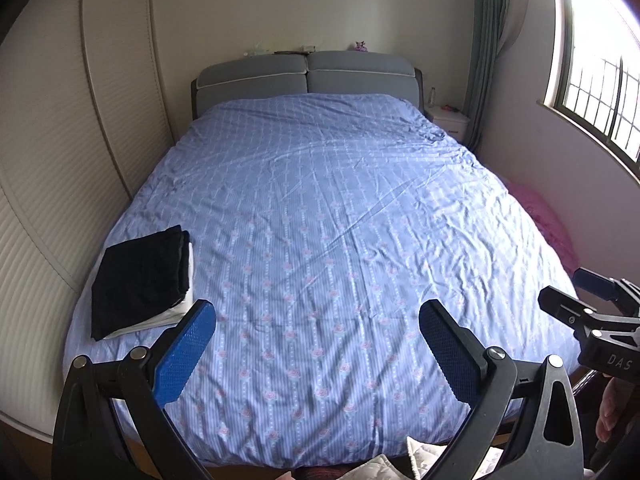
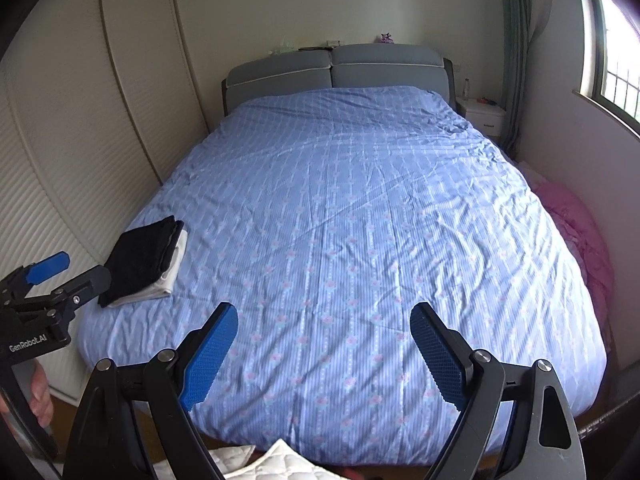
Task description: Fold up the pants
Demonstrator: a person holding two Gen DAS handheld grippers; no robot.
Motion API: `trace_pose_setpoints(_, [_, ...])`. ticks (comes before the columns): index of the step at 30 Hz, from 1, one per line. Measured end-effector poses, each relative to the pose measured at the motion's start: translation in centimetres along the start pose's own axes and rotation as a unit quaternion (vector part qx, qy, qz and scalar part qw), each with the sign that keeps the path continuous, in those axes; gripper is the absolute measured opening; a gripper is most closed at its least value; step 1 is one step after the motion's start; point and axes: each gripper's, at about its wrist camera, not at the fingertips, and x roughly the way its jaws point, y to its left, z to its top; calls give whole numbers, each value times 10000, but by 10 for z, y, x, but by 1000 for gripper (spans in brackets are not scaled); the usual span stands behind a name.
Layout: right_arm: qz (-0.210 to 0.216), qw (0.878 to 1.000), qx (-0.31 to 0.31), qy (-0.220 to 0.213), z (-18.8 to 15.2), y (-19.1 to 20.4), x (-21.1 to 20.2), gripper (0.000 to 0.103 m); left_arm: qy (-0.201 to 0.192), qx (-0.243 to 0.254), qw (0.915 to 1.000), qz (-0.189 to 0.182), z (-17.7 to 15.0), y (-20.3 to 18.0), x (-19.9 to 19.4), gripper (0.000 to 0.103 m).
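The black pants (image 1: 140,276) lie folded into a neat rectangle on a white folded cloth (image 1: 160,318), lower left of the bed (image 1: 340,220). My left tool (image 1: 316,344) and right tool (image 2: 324,340) both stand apart, empty.

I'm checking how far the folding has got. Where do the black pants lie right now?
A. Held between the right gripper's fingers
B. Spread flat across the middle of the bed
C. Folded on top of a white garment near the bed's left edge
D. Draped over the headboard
C: the black pants sit folded on a folded white garment near the left edge of the bed, and both grippers are open and hold nothing.
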Motion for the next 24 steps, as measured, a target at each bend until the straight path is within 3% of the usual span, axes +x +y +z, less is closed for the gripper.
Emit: trace_pose_setpoints(24, [-30, 9999, -35, -104, 2, 2, -10, 89, -64, -46, 9999, -64, -2, -7, -6, 103])
